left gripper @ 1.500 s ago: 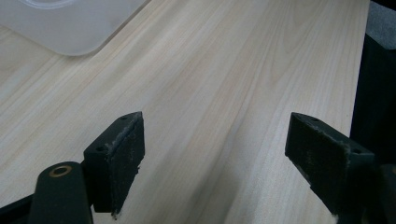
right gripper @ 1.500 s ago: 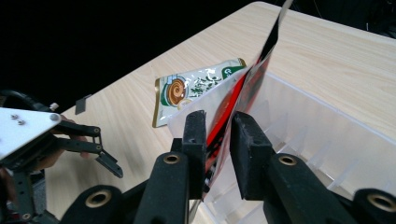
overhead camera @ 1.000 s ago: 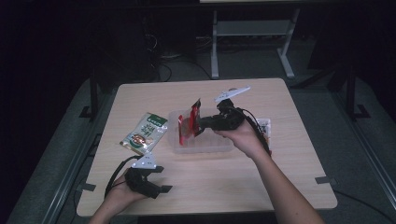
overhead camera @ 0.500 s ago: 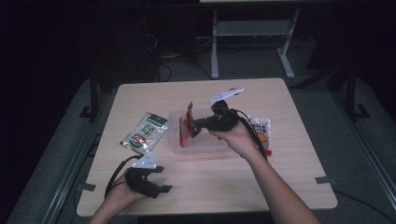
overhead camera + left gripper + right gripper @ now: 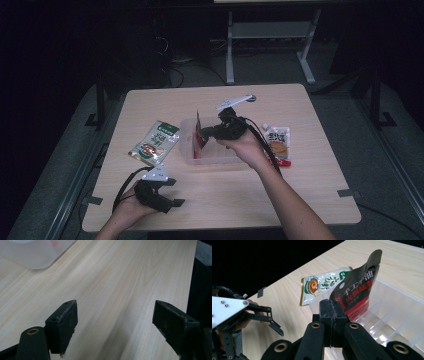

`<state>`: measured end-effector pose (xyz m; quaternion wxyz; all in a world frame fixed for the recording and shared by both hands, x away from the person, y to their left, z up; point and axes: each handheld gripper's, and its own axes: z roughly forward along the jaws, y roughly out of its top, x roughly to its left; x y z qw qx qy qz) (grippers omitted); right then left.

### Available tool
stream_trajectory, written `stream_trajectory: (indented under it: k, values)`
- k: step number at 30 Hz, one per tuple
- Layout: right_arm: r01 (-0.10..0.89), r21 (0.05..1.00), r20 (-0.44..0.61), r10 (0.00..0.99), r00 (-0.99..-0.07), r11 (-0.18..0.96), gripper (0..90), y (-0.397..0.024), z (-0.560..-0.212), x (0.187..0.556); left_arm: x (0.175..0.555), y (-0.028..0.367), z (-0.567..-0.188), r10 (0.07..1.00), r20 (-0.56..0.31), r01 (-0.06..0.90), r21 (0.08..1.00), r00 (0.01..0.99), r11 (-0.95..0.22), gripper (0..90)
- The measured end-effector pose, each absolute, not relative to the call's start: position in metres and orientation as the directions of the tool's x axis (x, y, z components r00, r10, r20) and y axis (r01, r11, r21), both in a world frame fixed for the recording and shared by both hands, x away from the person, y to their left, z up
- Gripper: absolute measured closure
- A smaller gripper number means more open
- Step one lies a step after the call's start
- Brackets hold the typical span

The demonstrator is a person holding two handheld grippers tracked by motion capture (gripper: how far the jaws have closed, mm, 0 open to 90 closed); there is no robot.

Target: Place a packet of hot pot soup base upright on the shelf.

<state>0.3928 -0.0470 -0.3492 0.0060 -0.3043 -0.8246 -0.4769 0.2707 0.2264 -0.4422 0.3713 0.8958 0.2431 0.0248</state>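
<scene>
While my right tool (image 5: 333, 315) pinches the red and black packet (image 5: 358, 287) by its lower edge, the packet stands up over the near end of the clear box (image 5: 186, 131), its bottom already down inside. I think the packet is light and soft, so it bends and flops, and its shiny skin could slip, so a corner or flat edge is the best place to hold. My left tool (image 5: 167, 192) rests low near the front of the surface (image 5: 310, 175) with its jaws spread wide and nothing between them. A green packet (image 5: 155, 142) lies flat just left of the box, and another packet (image 5: 278, 142) with an orange picture lies to the right of it. The box has thin walls and little ribs inside, and I think the floppy packet could catch on the rim or on a rib as it goes down. Nothing else stands close to the box.
</scene>
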Motion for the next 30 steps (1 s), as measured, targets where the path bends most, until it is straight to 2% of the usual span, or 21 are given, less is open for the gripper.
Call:
stream_trajectory:
  k: [2,3,12,13,17,20,22,30]
  values:
    - [0.509,0.782,0.301,0.498,-0.814,0.36,83.9,-0.046,-0.351,0.393,0.271,0.227,-0.442,0.455,-0.137,0.419,0.677,0.88,-0.606,19.9]
    - [0.503,0.784,0.294,0.497,-0.816,0.363,78.9,-0.045,-0.351,0.393,0.271,0.227,-0.442,0.454,-0.134,0.416,0.676,0.881,-0.608,19.9]
    - [0.495,0.793,0.289,0.497,-0.818,0.355,69.4,-0.056,-0.348,0.39,0.271,0.229,-0.441,0.459,-0.134,0.418,0.679,0.878,-0.603,19.9]
    - [0.496,0.797,0.293,0.497,-0.817,0.345,64.5,-0.061,-0.347,0.388,0.272,0.229,-0.441,0.461,-0.132,0.42,0.677,0.878,-0.605,19.9]
    - [0.502,0.798,0.302,0.498,-0.813,0.335,60.2,-0.07,-0.345,0.385,0.271,0.229,-0.441,0.464,-0.134,0.422,0.679,0.876,-0.601,20.3]
    - [0.481,0.804,0.268,0.508,-0.819,0.351,55.2,-0.077,-0.343,0.38,0.271,0.229,-0.442,0.471,-0.14,0.428,0.688,0.871,-0.586,20.3]
    - [0.437,0.81,0.196,0.521,-0.831,0.391,50.8,-0.082,-0.342,0.373,0.271,0.229,-0.442,0.474,-0.138,0.429,0.687,0.87,-0.587,20.3]
    - [0.409,0.81,0.154,0.521,-0.84,0.42,40.6,-0.098,-0.35,0.36,0.271,0.231,-0.441,0.474,-0.13,0.424,0.688,0.871,-0.59,21.0]
